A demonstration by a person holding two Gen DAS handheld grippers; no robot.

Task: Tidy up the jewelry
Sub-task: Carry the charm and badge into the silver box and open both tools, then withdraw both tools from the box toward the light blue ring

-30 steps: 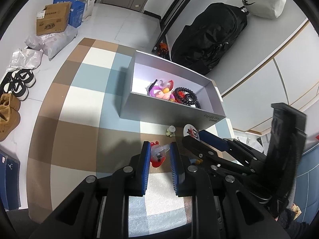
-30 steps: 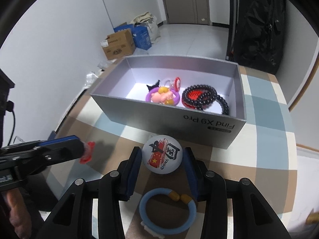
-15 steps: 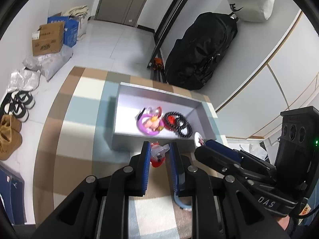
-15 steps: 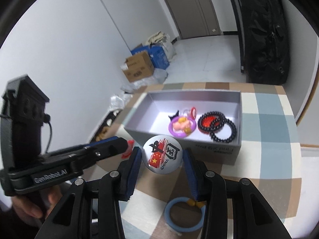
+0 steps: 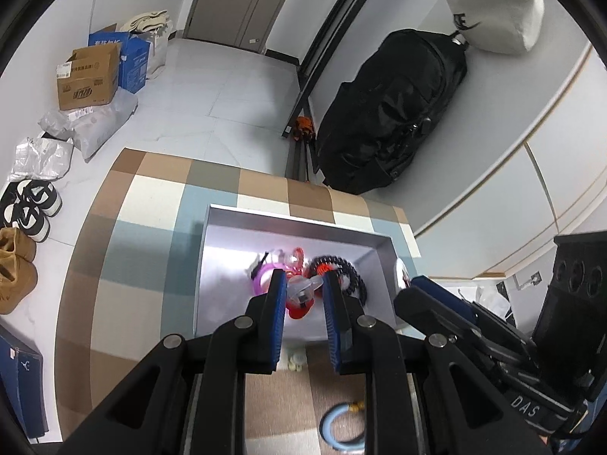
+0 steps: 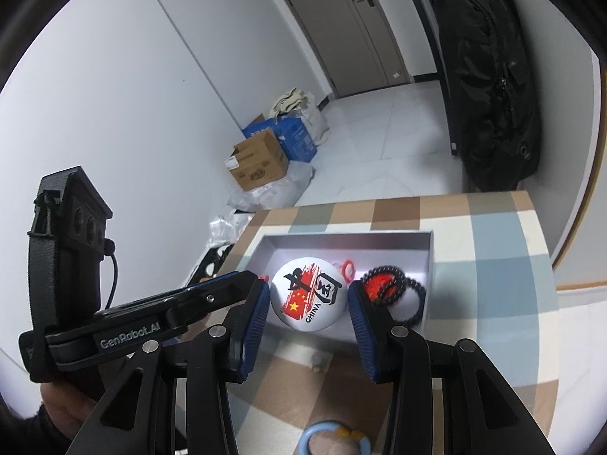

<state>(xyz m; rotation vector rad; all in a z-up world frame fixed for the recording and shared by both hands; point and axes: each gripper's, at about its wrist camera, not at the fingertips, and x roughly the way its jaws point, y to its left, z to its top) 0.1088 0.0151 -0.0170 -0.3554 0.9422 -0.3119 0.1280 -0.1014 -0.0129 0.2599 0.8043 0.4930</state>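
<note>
My left gripper (image 5: 302, 292) is shut on a small red and clear trinket (image 5: 300, 297) and hangs over the open grey box (image 5: 299, 220). My right gripper (image 6: 309, 299) is shut on a round white badge (image 6: 309, 297) printed with a red flag and "CHINA", above the box's (image 6: 341, 237) near wall. Inside the box lie black bead bracelets (image 6: 398, 288), a purple bracelet (image 5: 261, 278) and a red ring (image 6: 348, 265). A blue ring (image 5: 341, 422) and a small pale piece (image 5: 296, 360) lie on the checked cloth in front of the box.
The checked cloth (image 5: 125, 250) covers the table and ends just behind the box. Below on the floor are a black bag (image 5: 394, 113), cardboard boxes (image 5: 89, 76), plastic bags and shoes (image 5: 32, 204). A person's hand (image 6: 72, 413) holds the left gripper's handle.
Both grippers have risen and moved forward from the cloth to above the box, each still holding its piece. The blue ring stayed on the cloth.
</note>
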